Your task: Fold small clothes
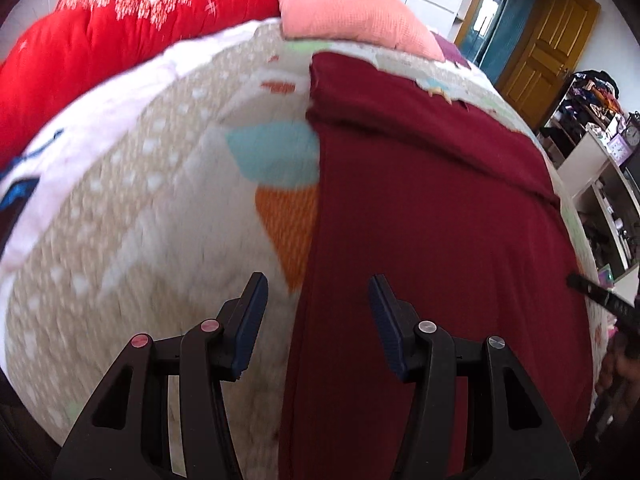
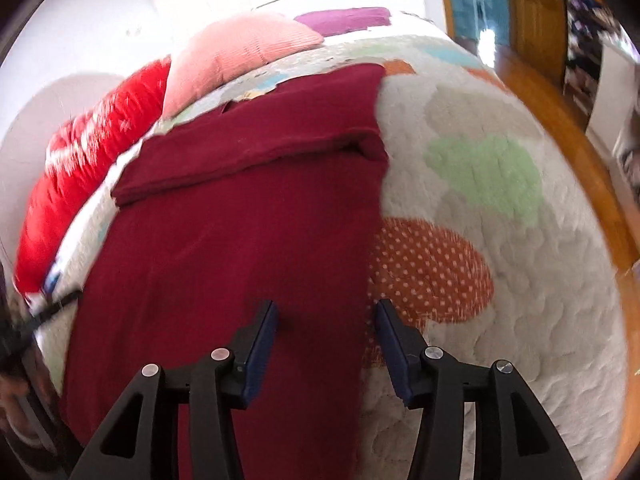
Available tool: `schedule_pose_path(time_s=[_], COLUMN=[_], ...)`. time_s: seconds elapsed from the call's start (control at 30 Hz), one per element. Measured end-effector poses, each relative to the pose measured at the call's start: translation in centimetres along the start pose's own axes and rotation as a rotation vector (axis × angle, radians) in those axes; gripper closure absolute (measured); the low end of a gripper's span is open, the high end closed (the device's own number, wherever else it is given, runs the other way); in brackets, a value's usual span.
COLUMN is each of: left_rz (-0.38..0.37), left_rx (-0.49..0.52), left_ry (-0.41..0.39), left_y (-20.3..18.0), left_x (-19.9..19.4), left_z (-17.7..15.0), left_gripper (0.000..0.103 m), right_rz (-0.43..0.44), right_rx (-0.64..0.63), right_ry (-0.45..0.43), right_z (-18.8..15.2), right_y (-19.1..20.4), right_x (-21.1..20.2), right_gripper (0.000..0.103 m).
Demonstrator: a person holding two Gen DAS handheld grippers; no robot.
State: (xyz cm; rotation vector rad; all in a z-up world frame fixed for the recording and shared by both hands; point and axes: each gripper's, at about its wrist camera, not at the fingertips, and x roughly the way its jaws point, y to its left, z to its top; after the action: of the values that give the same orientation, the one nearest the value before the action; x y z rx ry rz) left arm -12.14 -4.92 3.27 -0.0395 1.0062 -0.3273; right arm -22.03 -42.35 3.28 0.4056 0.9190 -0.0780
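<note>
I am holding my left gripper (image 1: pixel 318 312) with its jaws spread apart and nothing pinched between them; it is hanging over the left edge of the dark red garment (image 1: pixel 432 216), one finger over the cloth and the other over the bedcover (image 1: pixel 132 216). My right gripper (image 2: pixel 326 332) is likewise standing with its jaws apart, gripping nothing, and it is straddling the garment's right edge, its left finger over the red cloth and its right finger over the orange dotted patch (image 2: pixel 432 272) of the cover.

The garment is lying flat on the bed, stretching away from me as a long panel, with a band folded across its far end. Both side edges are running fairly straight. The bedcover under it is showing as fuzzy and pale, with blue, orange and green shapes.

Beyond the garment's far end a pink pillow (image 1: pixel 352 8) is resting on the bed, and beside it a bright red quilt (image 1: pixel 120 28) with white marks is lying bunched along the bed's edge. Further out, a yellow wooden door (image 1: pixel 548 44) and cluttered shelves (image 1: pixel 600 168) are standing at the room's right side. Both views are showing some blur.
</note>
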Motion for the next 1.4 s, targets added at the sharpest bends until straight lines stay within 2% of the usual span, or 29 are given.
schedule_pose_path(time_s=[0.03,0.07,0.13,0.23,0.33,0.4,0.5,0.67,0.83,0.97,1.03,1.17,1.27,1.4], left_rz=[0.001,0.001,-0.016,-0.054,-0.045,-0.003,0.039,0.104,0.121,0.176,0.169,0.085,0.063,0.049], left_rx=[0.0,0.001,0.001,-0.032,-0.02,0.021,0.052,0.056,0.068,0.091,0.083,0.015,-0.035,-0.065], left_ry=[0.005,0.008,0.016,0.034,0.039,0.031,0.01,-0.033,-0.057,-0.087,-0.08,0.02,0.067,0.083], left_y=[0.1,0.1,0.1,0.6,0.6,-0.1,-0.6,-0.8,-0.9,-1.1,-1.0,-0.5,-0.3,-0.3], left_x=[-0.1,-0.2,-0.7,-1.4,-1.7,-1.9,-2.2,-3.1,-4.0,-4.5,-4.5,-4.0,-4.0,-4.5], left_z=[-0.4,-0.8,-1.4,-2.1,-3.0,-3.6,-4.2,-4.7,-5.0,-5.1,-5.4,-5.8,-6.3,-6.6], left_gripper=[0.051,0.051,0.051,0.051,0.046,0.046,0.046,0.046,0.046,0.046,0.046,0.046,0.046,0.046], right_rz=[0.012,0.001,-0.051,-0.047,-0.026,0.01,0.016,0.029,0.048,0.044,0.055,0.058,0.077,0.083], right_rx=[0.004,-0.015,-0.063,-0.045,-0.015,-0.032,-0.069,-0.084,-0.065,-0.051,-0.049,-0.087,-0.08,-0.093], right_ry=[-0.017,-0.03,-0.044,-0.047,-0.037,-0.03,-0.041,-0.022,0.006,0.024,0.034,0.05,0.047,0.058], right_z=[-0.1,-0.1,-0.1,-0.1,-0.2,-0.5,-1.3,-3.0,-4.5,-5.3,-5.6,-5.9,-5.7,-5.6], right_y=[-0.2,-0.2,-0.2,-0.9,-1.6,-1.0,0.1,1.0,1.3,0.9,0.9,1.7,2.0,2.7], right_x=[0.0,-0.1,-0.3,-0.7,-1.2,-2.1,-3.7,-5.7,-6.2,-6.2,-6.4,-6.8,-6.9,-6.5], right_gripper=[0.059,0.076,0.091,0.093,0.093,0.093,0.09,0.064,0.06,0.06,0.06,0.06,0.06,0.06])
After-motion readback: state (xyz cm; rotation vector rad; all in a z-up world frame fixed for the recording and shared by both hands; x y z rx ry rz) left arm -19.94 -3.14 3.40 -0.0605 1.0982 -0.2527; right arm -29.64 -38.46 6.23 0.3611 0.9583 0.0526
